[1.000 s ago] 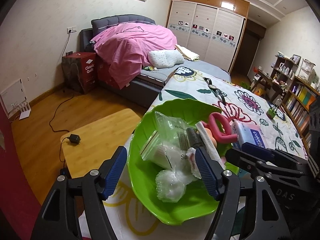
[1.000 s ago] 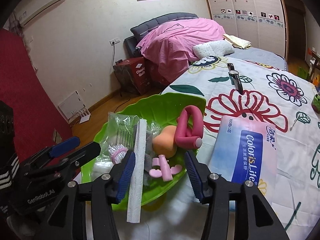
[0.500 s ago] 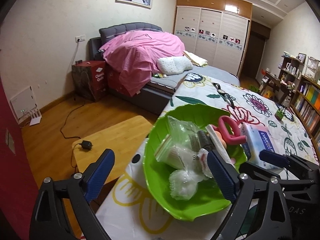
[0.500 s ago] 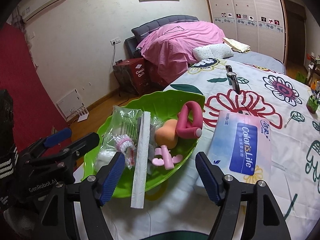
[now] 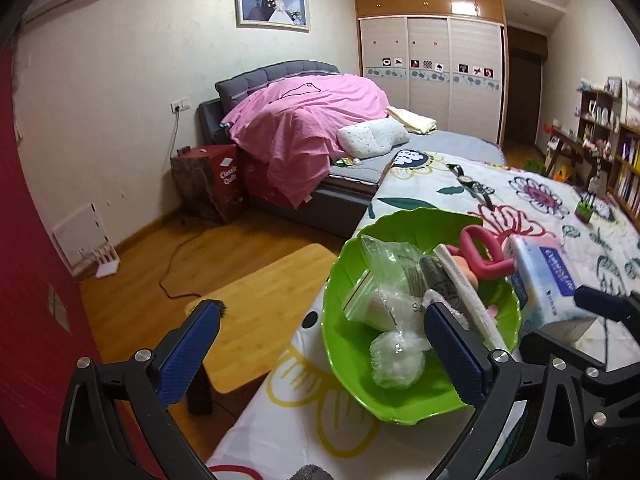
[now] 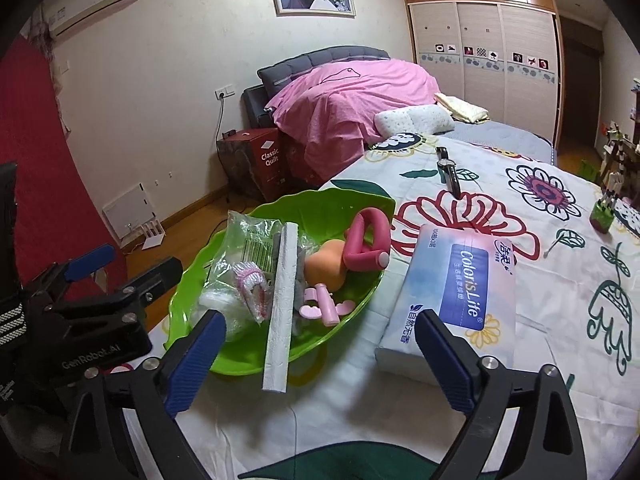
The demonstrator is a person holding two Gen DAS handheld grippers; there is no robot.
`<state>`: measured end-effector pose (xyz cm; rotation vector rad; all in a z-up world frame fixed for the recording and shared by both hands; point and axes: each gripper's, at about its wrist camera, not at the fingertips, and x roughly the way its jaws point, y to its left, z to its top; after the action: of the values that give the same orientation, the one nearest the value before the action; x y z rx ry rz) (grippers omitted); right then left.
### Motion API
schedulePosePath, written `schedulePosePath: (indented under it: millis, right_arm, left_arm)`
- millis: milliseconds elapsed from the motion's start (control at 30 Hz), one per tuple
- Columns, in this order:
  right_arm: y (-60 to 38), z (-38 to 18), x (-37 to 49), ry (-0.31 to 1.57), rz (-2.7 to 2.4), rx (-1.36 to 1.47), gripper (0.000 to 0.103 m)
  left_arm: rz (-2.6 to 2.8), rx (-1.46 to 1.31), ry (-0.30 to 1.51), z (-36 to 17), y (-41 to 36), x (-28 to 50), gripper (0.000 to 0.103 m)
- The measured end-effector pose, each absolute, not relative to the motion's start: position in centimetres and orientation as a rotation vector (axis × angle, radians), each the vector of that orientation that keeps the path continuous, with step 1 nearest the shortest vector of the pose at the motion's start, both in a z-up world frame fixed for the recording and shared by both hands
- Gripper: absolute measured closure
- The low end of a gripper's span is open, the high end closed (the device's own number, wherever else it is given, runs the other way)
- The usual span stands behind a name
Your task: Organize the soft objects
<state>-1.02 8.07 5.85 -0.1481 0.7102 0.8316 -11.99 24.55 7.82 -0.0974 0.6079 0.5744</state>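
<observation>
Both my grippers, left (image 5: 324, 344) and right (image 6: 320, 344), are spread wide, holding nothing. Frame centre: glossy leaf-shaped green bowl (image 6: 340, 208) holds crinkled bags, foam pieces.

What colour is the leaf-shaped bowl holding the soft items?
Bright green leaf-shaped plastic bowl, clearest in the right wrist view.

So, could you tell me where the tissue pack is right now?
The tissue pack lies flat on the floral cloth, just right of the green leaf-shaped bowl in the right wrist view.
</observation>
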Motion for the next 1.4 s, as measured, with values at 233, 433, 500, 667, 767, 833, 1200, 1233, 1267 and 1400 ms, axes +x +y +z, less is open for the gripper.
schedulePosePath:
  millis: [233, 433, 500, 667, 767, 833, 1200, 1233, 1267, 1400]
  right_arm:
    - [8.2, 6.0, -1.2, 0.701, 0.816, -0.156, 0.001]
    - [8.4, 6.2, -1.5, 0.694, 0.811, -0.166, 0.001]
    - [8.5, 6.2, -1.6, 0.693, 0.816, -0.172, 0.001]
    - [8.8, 6.2, -2.0, 0.693, 0.818, -0.183, 0.001]
    - [8.9, 6.2, -2.1, 0.689, 0.813, -0.186, 0.000]
    - [8.9, 6.2, -2.2, 0.686, 0.812, -0.188, 0.000]
    - [8.9, 6.2, -2.2, 0.687, 0.796, -0.188, 0.000]
    - [9.0, 6.2, -2.2, 0.687, 0.793, -0.190, 0.000]
    - [9.0, 6.2, -2.2, 0.686, 0.790, -0.190, 0.000]
    - [9.0, 6.1, -2.2, 0.687, 0.785, -0.191, 0.000]
  left_arm:
    - [0.624, -0.066, 0.614, 8.0, 24.3, -12.1, 0.000]
    - [0.610, -0.079, 0.617, 8.1, 24.4, -12.2, 0.000]
    - [0.606, -0.076, 0.619, 8.1, 24.4, -12.2, 0.000]
    - [0.611, -0.078, 0.629, 8.1, 24.5, -12.2, 0.000]
    - [0.611, -0.078, 0.634, 8.1, 24.6, -12.2, 0.000]
    - [0.610, -0.077, 0.633, 8.0, 24.6, -12.2, 0.000]
    - [0.611, -0.078, 0.635, 7.9, 24.5, -12.1, 0.000]
    - [0.612, -0.078, 0.635, 7.9, 24.5, -12.0, 0.000]
    - [0.612, -0.078, 0.635, 7.9, 24.5, -12.0, 0.000]
    - [0.620, -0.084, 0.642, 7.4, 24.5, -11.9, 0.000]
